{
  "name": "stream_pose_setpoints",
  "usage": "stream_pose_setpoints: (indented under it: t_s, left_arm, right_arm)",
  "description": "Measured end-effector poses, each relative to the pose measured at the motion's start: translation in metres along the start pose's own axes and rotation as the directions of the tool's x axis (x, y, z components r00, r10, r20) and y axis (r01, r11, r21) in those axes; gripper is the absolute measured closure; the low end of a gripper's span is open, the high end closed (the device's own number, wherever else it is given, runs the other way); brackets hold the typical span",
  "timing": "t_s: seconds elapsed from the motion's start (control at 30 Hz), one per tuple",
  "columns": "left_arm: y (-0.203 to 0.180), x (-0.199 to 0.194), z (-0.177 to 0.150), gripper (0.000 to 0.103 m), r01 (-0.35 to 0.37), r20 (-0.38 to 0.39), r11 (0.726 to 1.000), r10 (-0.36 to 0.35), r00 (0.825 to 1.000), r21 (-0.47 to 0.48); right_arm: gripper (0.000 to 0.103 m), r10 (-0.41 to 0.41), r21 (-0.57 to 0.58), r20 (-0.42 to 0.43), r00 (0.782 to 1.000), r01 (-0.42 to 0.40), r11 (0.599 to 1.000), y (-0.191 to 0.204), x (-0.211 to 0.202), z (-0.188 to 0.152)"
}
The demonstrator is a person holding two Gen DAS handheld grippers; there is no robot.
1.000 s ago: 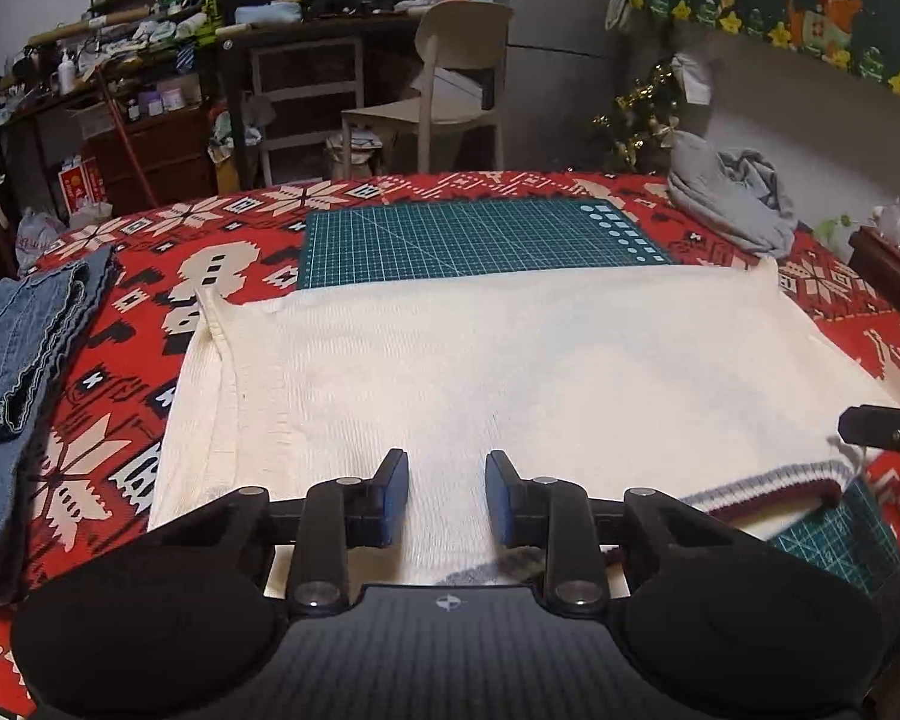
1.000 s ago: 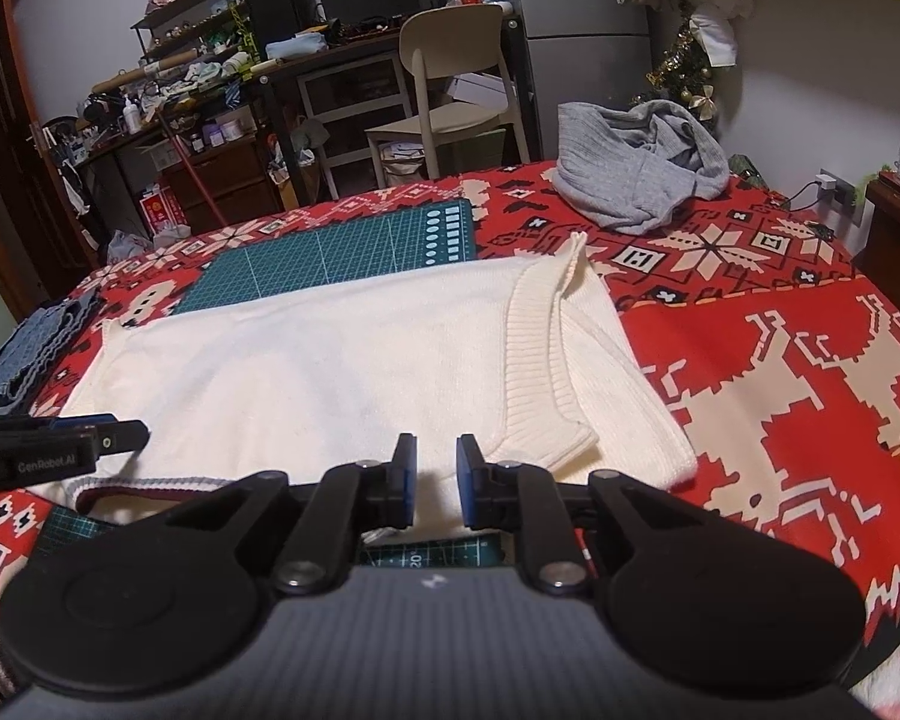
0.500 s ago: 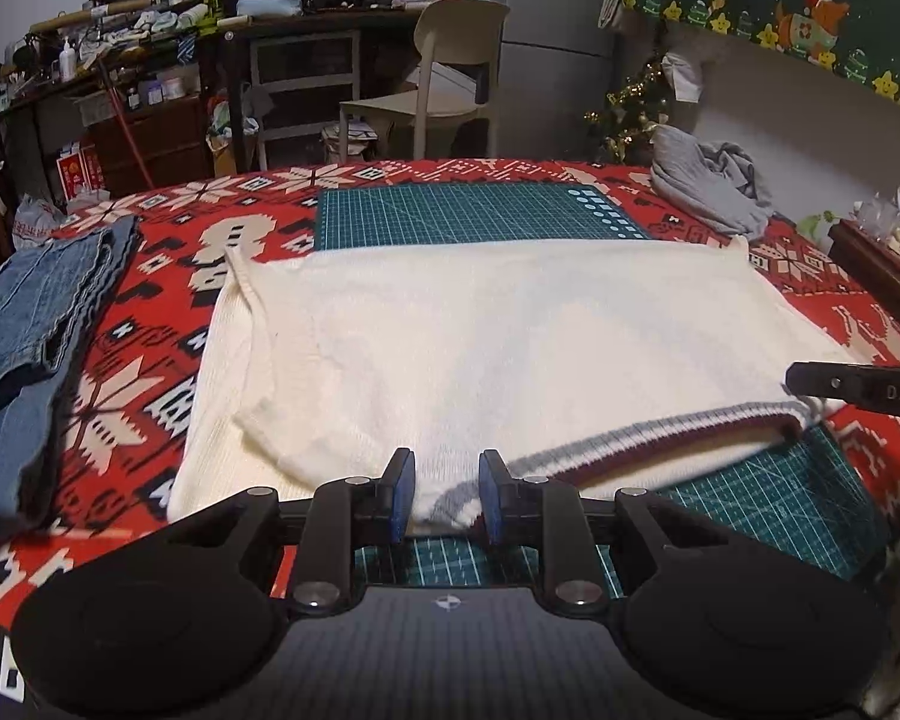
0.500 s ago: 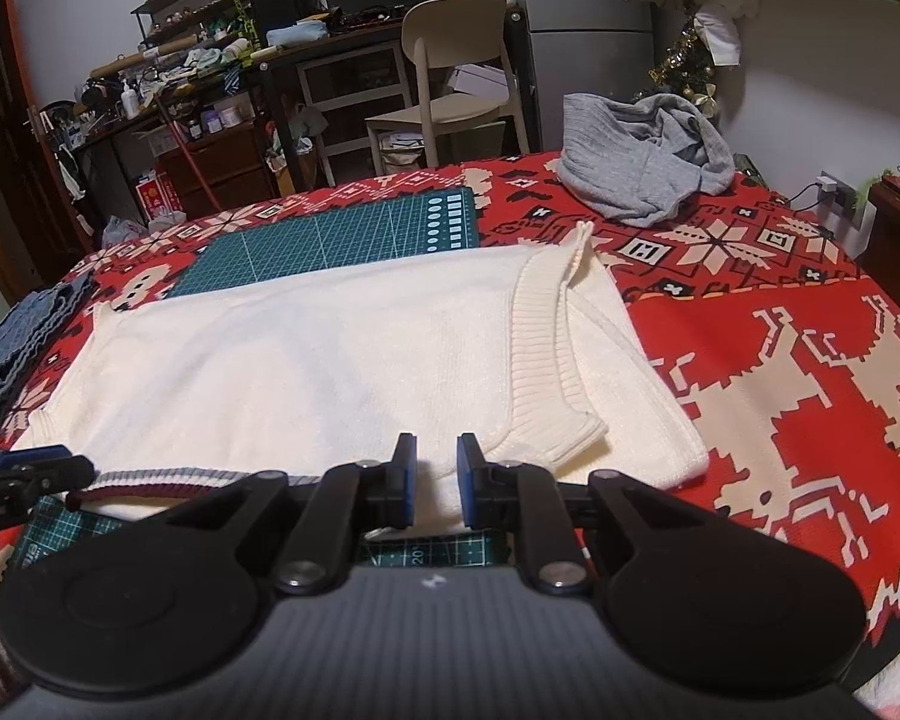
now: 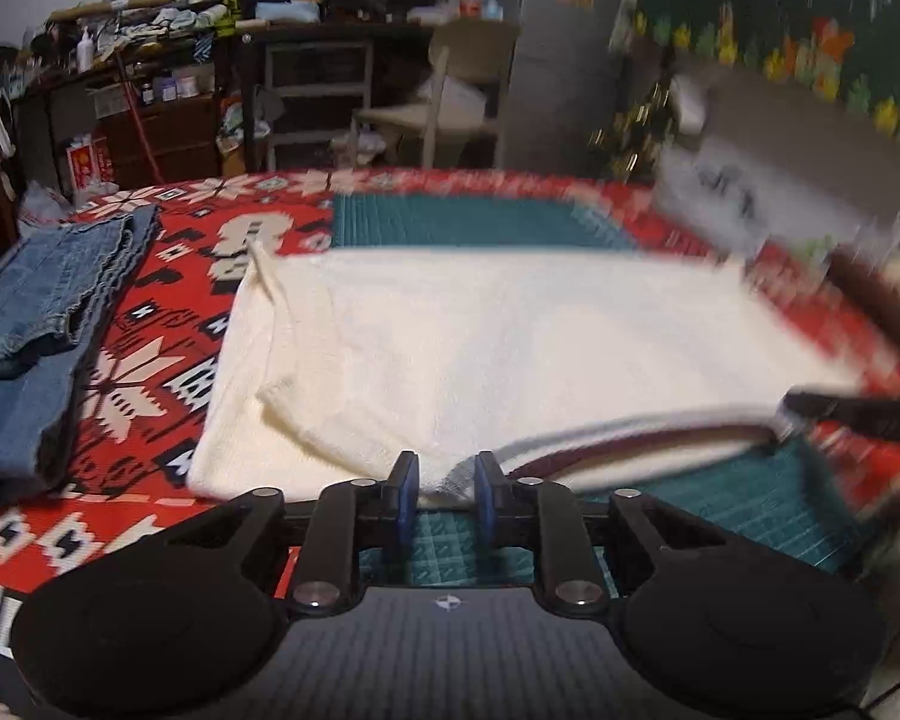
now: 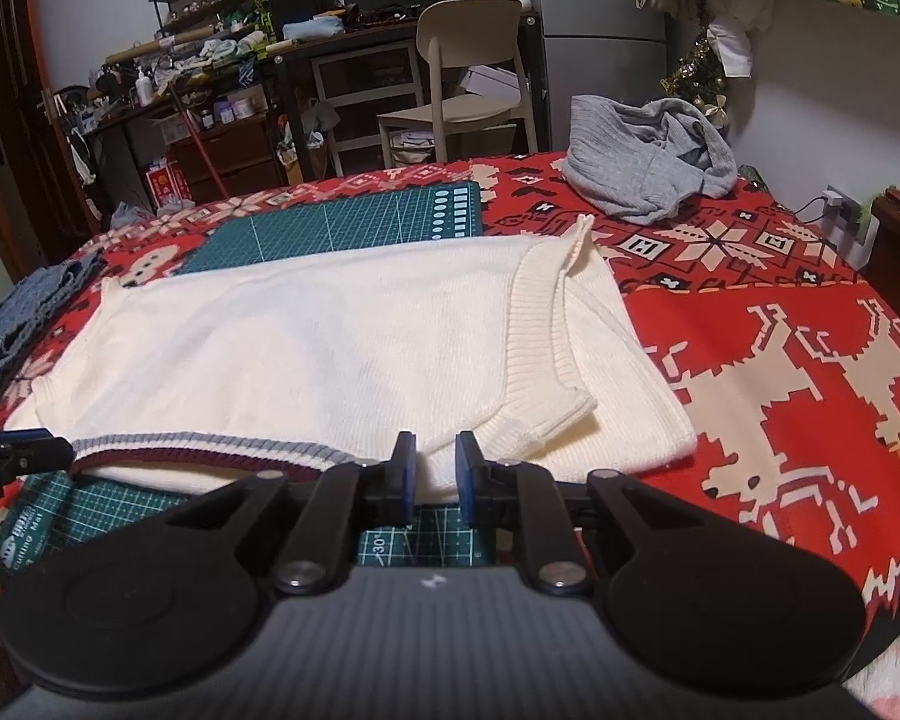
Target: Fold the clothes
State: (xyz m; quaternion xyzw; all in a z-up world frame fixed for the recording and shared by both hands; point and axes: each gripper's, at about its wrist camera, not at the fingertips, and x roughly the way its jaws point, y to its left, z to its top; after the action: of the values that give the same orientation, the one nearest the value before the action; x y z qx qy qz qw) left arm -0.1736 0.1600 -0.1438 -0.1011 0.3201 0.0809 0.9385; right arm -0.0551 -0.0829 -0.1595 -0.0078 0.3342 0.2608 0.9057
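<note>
A cream knit sweater lies flat across the red patterned tablecloth. Its near edge carries a grey and maroon striped band. My left gripper is shut on the left end of that edge, with cream fabric pinched between its fingers. My right gripper is shut on the right end, just left of the ribbed cuff. Each gripper shows from the side in the other's view: the right gripper and the left gripper. The right half of the left wrist view is blurred.
A green cutting mat lies under the near edge and another mat beyond the sweater. Folded jeans sit at the left. A grey garment is heaped at the far right. A chair and cluttered shelves stand behind the table.
Both grippers have drawn back toward the near edge. The left jaws have narrowed onto the sweater's edge. A diagonal fold has formed at the sweater's near left, and more near mat shows.
</note>
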Motion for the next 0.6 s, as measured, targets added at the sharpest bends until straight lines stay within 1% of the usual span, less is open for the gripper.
stream_pose_setpoints:
  t_s: [0.1,0.13,0.2,0.27,0.37,0.47,0.57,0.6]
  left_arm:
    - [0.006,0.0,0.012,0.084,-0.001,0.029,1.0,0.001,1.0,-0.019]
    - [0.008,0.004,0.016,0.084,-0.016,0.035,1.0,0.016,0.999,-0.014]
    - [0.017,0.015,0.023,0.085,-0.045,0.017,0.998,0.045,0.999,-0.033]
    - [0.029,0.023,0.026,0.086,-0.045,-0.005,0.995,0.045,0.999,-0.083]
    - [0.04,0.027,0.02,0.088,-0.078,-0.043,0.99,0.073,0.996,-0.118]
    - [0.04,0.02,0.011,0.09,-0.093,-0.037,0.991,0.089,0.995,-0.094]
    - [0.039,0.011,0.012,0.09,-0.07,-0.003,0.991,0.07,0.998,-0.118]
    - [0.037,0.01,0.015,0.09,-0.048,0.018,0.992,0.05,0.999,-0.115]
  right_arm:
    - [0.087,0.013,0.016,0.018,1.0,-0.014,1.0,-0.004,-0.004,0.001]
    - [0.087,0.015,0.019,0.022,1.0,-0.015,1.0,-0.004,-0.005,0.001]
    - [0.087,0.011,0.017,0.024,1.0,-0.012,1.0,-0.005,-0.004,0.004]
    - [0.087,0.001,0.015,0.02,1.0,-0.001,1.0,-0.006,-0.003,0.005]
    - [0.087,-0.021,0.024,0.005,1.0,0.021,0.999,-0.011,-0.001,0.004]
    - [0.087,-0.031,0.053,-0.013,0.999,0.032,0.998,-0.017,0.002,0.003]
    - [0.087,-0.026,0.061,-0.01,1.0,0.026,0.998,-0.02,0.002,0.002]
    - [0.087,-0.025,0.062,-0.008,1.0,0.025,0.998,-0.02,0.001,0.001]
